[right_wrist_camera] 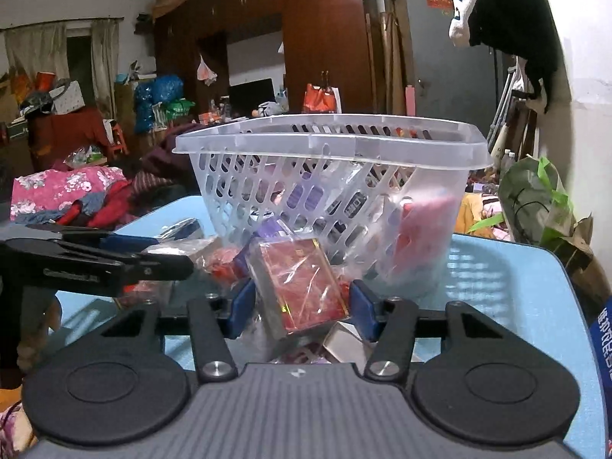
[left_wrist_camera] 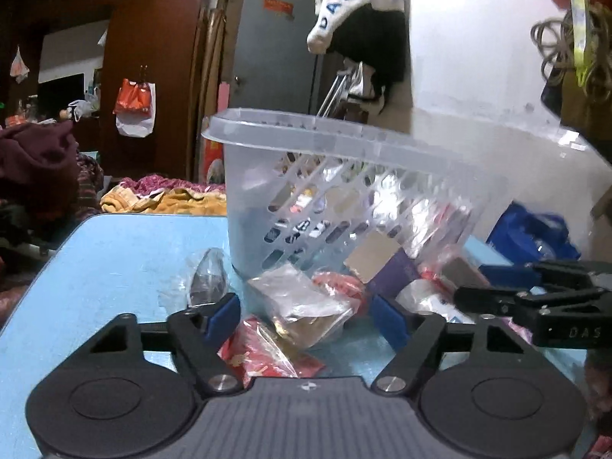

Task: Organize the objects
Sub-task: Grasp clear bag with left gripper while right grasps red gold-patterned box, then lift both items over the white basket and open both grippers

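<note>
A translucent slotted basket (left_wrist_camera: 344,191) (right_wrist_camera: 329,191) stands on the blue table (left_wrist_camera: 114,260), with several packets inside. Loose packets lie in front of it. My left gripper (left_wrist_camera: 302,317) is open, its blue fingers either side of a clear bag with a brown block (left_wrist_camera: 306,310) and above a red packet (left_wrist_camera: 264,355). A clear bag with a dark item (left_wrist_camera: 208,279) lies left of it. My right gripper (right_wrist_camera: 300,302) is closed against a red box in clear wrap (right_wrist_camera: 302,283), held tilted just before the basket. It also shows in the left wrist view (left_wrist_camera: 535,302).
Heaps of clothes (right_wrist_camera: 69,195) lie beyond the table's left edge. A green bag (right_wrist_camera: 535,199) stands at the right back corner. A blue bag (left_wrist_camera: 531,233) sits right of the basket. A silver box (right_wrist_camera: 344,344) lies under my right gripper.
</note>
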